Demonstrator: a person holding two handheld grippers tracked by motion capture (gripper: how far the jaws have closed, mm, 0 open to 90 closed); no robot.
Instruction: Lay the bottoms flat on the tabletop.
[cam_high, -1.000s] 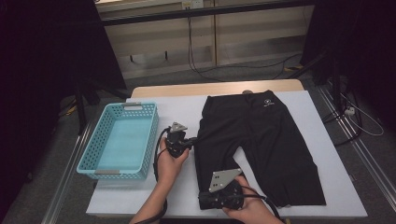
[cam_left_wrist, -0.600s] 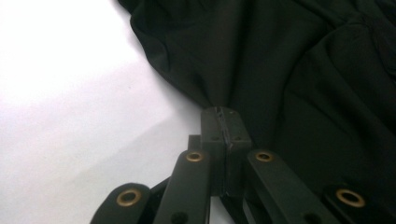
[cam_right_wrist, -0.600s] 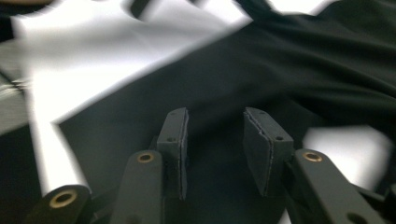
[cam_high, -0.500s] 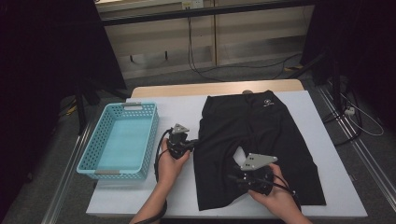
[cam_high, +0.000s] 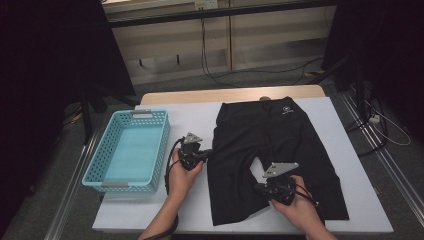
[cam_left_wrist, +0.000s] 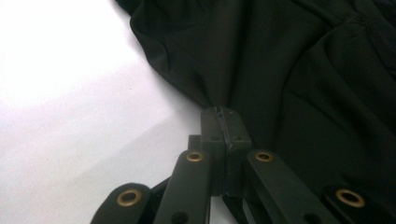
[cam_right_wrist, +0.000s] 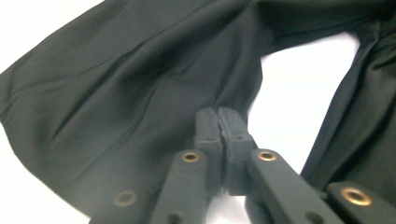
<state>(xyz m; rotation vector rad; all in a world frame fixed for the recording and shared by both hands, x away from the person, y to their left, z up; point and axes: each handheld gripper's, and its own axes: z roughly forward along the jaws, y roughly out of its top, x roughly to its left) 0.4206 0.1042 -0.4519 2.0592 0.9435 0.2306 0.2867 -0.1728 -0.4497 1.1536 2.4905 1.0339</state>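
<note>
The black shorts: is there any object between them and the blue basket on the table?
Nothing visible does. Only bare white table lies between the black shorts and the blue basket; the left gripper, pinching the shorts' edge, is on that side.

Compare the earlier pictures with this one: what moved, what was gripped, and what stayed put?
The right gripper slid rightward from the front edge onto the black shorts, its fingers just closing on the inner leg edge. The left gripper stayed clamped on the shorts' left edge; the basket stayed put.
</note>
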